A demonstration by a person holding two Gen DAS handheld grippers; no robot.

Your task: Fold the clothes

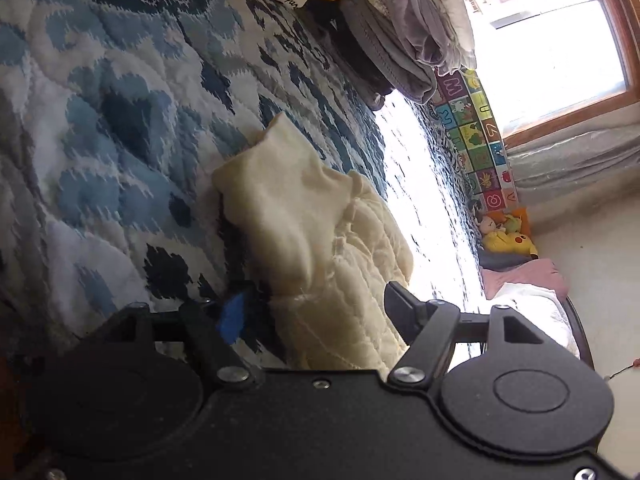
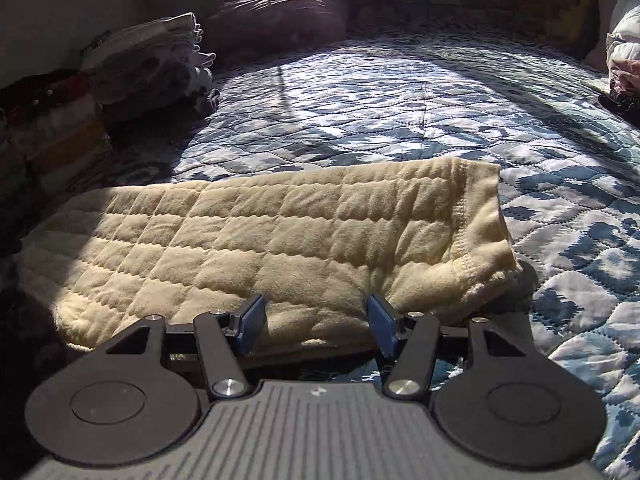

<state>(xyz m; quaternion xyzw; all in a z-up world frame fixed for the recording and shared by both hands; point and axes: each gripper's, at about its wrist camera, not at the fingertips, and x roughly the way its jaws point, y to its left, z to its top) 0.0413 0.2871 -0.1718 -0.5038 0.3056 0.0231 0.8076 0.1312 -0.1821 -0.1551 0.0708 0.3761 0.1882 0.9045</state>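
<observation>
My right claw [image 2: 316, 322] spreads wide, its blue pads straddling the near edge of a folded cream quilted garment [image 2: 280, 236] on the blue patterned bedspread [image 2: 400, 100]. My left claw [image 1: 316, 312] gapes wide around the same cloth. Folded clothes [image 2: 152, 68] pile at ten o'clock.

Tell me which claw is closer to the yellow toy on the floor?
Left. The left claw is at the bed edge nearest the yellow toy. The right claw faces the cream garment; no toy shows there.

garment [image 2: 256, 240] on quilt [image 2: 400, 100], clothes pile [image 2: 152, 64] left
</observation>
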